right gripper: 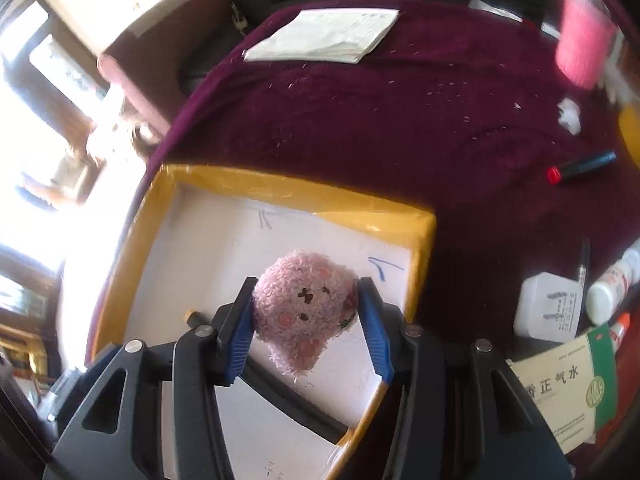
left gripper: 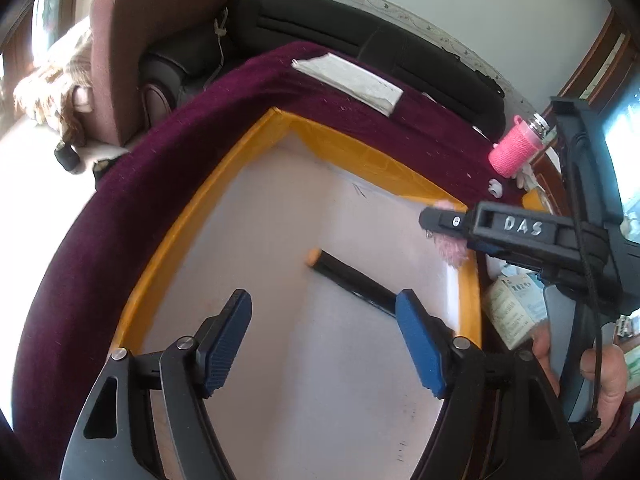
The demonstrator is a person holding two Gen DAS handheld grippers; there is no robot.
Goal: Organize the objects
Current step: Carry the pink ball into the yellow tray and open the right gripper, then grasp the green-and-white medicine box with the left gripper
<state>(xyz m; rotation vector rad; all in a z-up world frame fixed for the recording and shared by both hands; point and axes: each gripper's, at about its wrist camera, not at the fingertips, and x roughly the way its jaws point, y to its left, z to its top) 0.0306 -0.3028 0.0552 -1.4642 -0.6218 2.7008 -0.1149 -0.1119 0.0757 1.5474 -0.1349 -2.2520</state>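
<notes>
My right tool (right gripper: pixel 306 330) sat around the pink plush toy (right gripper: pixel 306 312) over the yellow-rimmed tray (right gripper: pixel 296 194) — whether its pads still pressed it I could not tell. My left tool (left gripper: pixel 326 344) stood spread, holding nothing, above the tray floor, where a black marker (left gripper: pixel 352 280) lay. The tray rested on the maroon-covered desk (right gripper: pixel 400 120), with a folded paper (right gripper: pixel 324 36) beyond it.

"DAS" on right claw (left gripper: pixel 442 222), "正气水" on box (right gripper: pixel 560 388)
</notes>
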